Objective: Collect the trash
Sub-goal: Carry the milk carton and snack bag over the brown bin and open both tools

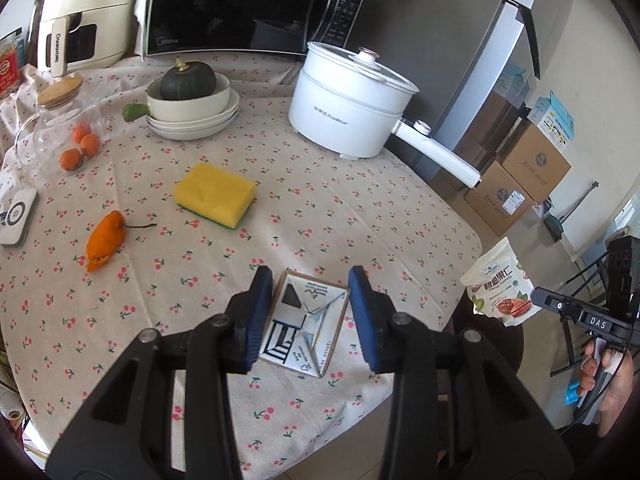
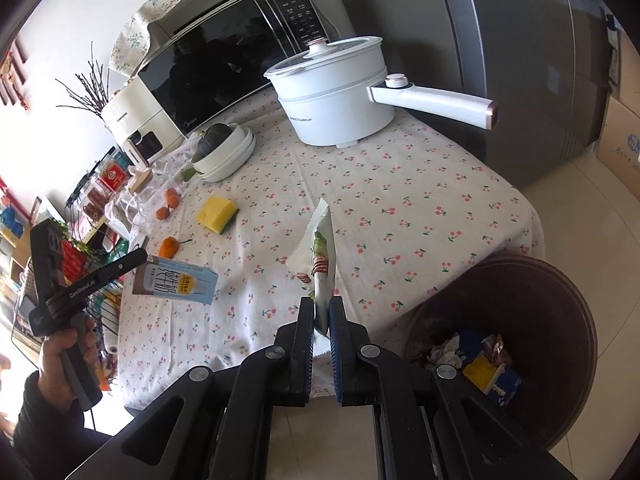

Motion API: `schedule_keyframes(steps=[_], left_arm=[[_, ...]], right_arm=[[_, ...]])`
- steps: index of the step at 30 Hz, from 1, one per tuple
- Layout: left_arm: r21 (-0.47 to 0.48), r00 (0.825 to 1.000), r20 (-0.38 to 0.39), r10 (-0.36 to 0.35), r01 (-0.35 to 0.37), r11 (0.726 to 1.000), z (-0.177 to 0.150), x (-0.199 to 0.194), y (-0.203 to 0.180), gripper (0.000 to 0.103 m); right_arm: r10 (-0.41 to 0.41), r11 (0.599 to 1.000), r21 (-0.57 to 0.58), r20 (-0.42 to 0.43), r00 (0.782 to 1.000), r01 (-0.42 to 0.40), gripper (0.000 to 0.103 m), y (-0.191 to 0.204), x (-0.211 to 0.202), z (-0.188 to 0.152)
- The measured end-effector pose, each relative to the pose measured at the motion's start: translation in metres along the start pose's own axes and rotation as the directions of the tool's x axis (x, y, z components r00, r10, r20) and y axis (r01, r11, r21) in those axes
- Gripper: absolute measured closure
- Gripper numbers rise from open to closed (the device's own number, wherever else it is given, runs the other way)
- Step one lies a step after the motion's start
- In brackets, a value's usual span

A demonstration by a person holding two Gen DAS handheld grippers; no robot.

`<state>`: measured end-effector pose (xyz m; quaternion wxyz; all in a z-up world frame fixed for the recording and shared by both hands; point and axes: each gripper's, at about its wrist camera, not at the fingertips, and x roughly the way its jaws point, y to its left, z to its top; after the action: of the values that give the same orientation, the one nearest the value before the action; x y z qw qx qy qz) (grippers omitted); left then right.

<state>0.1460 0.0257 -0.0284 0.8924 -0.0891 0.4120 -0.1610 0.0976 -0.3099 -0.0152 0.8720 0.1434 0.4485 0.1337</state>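
My left gripper (image 1: 312,316) holds a milk carton (image 1: 306,322) between its blue pads, end-on, above the table's front edge. In the right wrist view the carton (image 2: 176,282) hangs in the air in the left gripper (image 2: 138,260). My right gripper (image 2: 322,320) is shut on a white nut snack bag (image 2: 318,256), held upright beside the table corner. The bag also shows in the left wrist view (image 1: 502,288). A brown trash bin (image 2: 560,308) with wrappers and boxes inside stands on the floor, down to the right of the right gripper.
On the cherry-print tablecloth (image 1: 320,208) lie a yellow sponge (image 1: 216,194), an orange pepper (image 1: 104,242), a glass jar of oranges (image 1: 66,128), stacked bowls with a squash (image 1: 192,100) and a white electric pot (image 1: 352,100). A microwave (image 1: 248,4) stands behind. Cardboard boxes (image 1: 516,176) sit on the floor.
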Motion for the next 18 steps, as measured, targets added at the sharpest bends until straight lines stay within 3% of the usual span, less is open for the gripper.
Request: schedule_keyframes(steps=[11,18], left_arm=[[0.096,0.989,-0.013,-0.15,0.151,0.984,0.003,0.016,-0.086,0.062],[0.14,0.961,-0.077,-0.267,0.275,0.951,-0.006,0.043,-0.154,0.062]], right_arm=[[-0.071,0.994,0.089,0.028,0.997,0.068,0.095,-0.062,-0.033,-0.019],[-0.123,0.984,0.134,0.007,0.992,0.121,0.095,-0.103,-0.045,-0.039]])
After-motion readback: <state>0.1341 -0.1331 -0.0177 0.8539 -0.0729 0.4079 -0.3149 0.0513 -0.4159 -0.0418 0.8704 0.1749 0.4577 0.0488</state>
